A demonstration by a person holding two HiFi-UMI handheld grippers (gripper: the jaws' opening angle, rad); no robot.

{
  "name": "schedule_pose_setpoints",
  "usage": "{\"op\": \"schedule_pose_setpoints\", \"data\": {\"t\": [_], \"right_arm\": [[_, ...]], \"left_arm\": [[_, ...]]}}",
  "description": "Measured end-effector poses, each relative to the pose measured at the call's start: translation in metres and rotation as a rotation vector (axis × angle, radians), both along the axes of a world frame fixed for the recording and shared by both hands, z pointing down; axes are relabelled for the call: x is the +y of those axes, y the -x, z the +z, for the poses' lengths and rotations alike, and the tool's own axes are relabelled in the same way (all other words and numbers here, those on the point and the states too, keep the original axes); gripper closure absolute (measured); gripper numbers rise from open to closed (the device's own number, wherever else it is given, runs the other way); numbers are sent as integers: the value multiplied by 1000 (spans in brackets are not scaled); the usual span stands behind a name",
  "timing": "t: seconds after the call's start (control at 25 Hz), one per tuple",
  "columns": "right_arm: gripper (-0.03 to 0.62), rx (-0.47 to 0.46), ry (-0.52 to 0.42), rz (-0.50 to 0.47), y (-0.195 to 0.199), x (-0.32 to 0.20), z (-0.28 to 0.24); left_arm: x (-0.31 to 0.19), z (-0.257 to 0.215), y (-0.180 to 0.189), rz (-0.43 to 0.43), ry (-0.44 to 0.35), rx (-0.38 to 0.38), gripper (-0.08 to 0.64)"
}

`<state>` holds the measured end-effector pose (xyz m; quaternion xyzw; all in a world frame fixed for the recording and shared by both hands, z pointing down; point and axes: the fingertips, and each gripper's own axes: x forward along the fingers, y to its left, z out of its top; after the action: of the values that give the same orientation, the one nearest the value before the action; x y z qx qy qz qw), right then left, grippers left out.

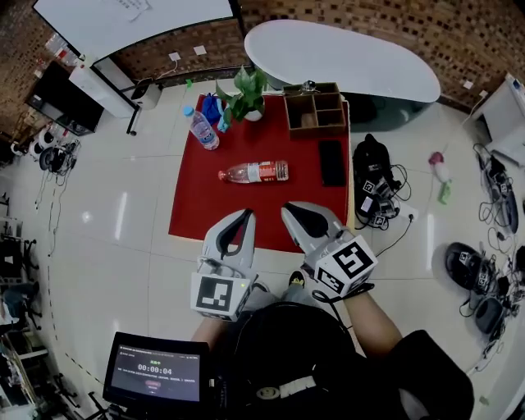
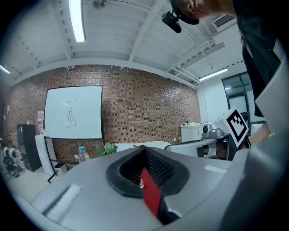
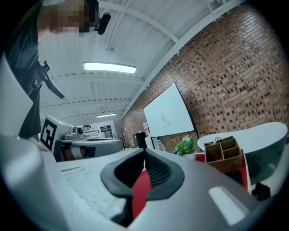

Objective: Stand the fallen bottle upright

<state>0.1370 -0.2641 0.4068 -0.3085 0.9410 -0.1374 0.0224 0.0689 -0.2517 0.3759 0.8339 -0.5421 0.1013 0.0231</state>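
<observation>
Bright, even light from ceiling tube (image 2: 76,20); glare streaks on floor (image 1: 121,215); fisheye, dark corners.

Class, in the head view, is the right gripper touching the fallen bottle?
Apart. The head view shows a stretch of bare red tabletop between the right gripper and the fallen bottle. The gripper's shut jaws hold nothing.

I think I am working in a robot lab or test room. I see a brick wall (image 1: 353,16) with a big whiteboard (image 1: 123,20), a long light (image 2: 76,20) overhead and a shiny white floor (image 1: 107,221). Tools with square marks (image 1: 373,193) and lots of cables (image 1: 499,205) lie on the floor. A small screen (image 1: 156,369) shows a timer.
</observation>
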Motion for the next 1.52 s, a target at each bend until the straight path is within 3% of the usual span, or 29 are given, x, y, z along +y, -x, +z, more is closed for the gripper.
{"op": "schedule_pose_setpoints", "data": {"t": [0.04, 0.12, 0.2, 0.36, 0.56, 0.76, 0.96, 1.12, 1.24, 1.32, 1.52], "right_arm": [[578, 38, -13, -29, 5, -2, 4], [442, 164, -77, -111, 20, -4, 11], [378, 330, -181, -212, 39, -5, 14], [370, 687, -365, -387, 74, -22, 21], [317, 989, -396, -589, 136, -57, 66], [281, 1170, -275, -729, 175, -91, 147], [279, 1355, -165, -751, 195, -118, 226], [278, 1532, -216, -764, 205, -125, 270], [278, 1617, -294, -713, 207, -134, 288], [279, 1647, -318, -699, 206, -140, 295], [282, 1671, -262, -753, 208, -142, 298]], "left_arm": [[-1, 2, 4, -5, -5, -1, 555], [-2, 1, 13, -11, -20, 1, 555], [-2, 0, 23, -26, -21, 10, 555], [-1, -6, 39, -28, -30, 22, 555], [13, -9, 77, -66, -62, 40, 555], [32, -2, 116, -177, -67, 63, 555], [52, 12, 163, -270, -30, 90, 555], [66, 15, 199, -349, -12, 108, 555], [76, 17, 213, -386, -10, 108, 555], [78, 20, 217, -395, -8, 110, 555], [81, 25, 218, -389, 7, 108, 555]]}}
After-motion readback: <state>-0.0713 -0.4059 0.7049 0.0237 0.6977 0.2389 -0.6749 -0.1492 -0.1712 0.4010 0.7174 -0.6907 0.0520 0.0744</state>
